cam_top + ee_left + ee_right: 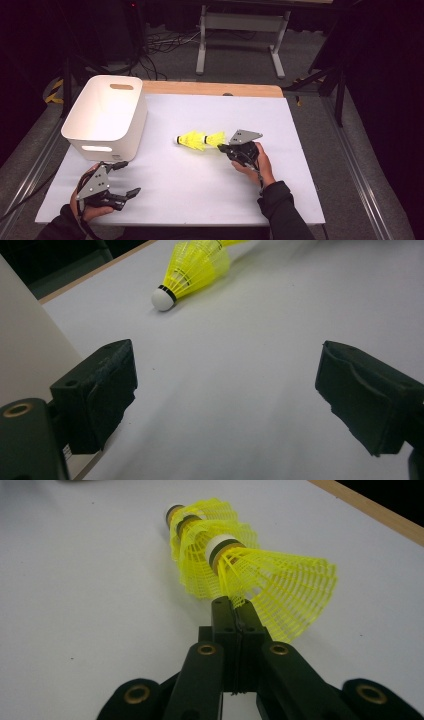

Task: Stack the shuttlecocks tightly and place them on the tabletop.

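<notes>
Nearest the person, the left claw [120, 182] rests low on the white tabletop [200, 185], jaws spread wide with nothing between them. Farther in, the right claw [223, 147] is pressed together, pinching the rim of the yellow skirt of the rear shuttlecock [270, 580]. That one appears nested into the front shuttlecock [191, 140], and the pair lies on its side mid-tabletop, white cork tip pointing toward the white bin [107, 117] at the far left corner. These shuttlecocks are likely feather-light, with thin plastic mesh skirts that flex and could crease under a hard squeeze. A gentle pinch at the skirt edge works; the firmer cork end would give a surer hold.
</notes>
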Motion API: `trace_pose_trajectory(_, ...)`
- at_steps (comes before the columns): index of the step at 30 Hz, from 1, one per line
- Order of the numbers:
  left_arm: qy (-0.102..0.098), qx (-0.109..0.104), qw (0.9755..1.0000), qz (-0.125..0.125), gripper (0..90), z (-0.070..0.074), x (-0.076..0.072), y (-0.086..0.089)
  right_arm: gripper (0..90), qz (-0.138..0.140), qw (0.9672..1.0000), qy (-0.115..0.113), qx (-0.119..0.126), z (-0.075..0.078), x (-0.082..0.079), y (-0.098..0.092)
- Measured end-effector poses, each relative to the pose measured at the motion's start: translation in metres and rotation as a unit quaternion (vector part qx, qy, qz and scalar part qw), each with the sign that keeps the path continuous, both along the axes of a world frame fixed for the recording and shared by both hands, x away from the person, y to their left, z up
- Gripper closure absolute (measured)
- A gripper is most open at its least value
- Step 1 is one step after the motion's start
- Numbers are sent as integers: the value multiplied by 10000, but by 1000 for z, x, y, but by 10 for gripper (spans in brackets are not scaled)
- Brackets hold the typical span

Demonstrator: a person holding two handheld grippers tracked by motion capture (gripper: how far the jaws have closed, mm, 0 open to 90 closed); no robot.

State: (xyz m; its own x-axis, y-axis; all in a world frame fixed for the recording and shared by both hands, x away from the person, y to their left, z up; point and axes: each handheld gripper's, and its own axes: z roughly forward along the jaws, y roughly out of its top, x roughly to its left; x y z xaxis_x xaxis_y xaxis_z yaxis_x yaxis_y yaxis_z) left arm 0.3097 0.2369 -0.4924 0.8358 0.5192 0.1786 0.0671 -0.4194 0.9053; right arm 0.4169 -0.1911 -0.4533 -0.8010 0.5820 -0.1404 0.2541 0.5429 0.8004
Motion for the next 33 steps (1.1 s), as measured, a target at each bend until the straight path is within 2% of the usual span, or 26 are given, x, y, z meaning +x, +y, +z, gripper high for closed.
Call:
trace_pose_trajectory(11, 8, -1, 10000, -8, 106, 0, 0, 0, 900, 74, 9999, 138, -62, -9, 8, 16)
trace_pose_trajectory(33, 20, 5, 10000, -89, 112, -1, -1, -1, 891, 213, 9994, 266, -68, -16, 17, 34)
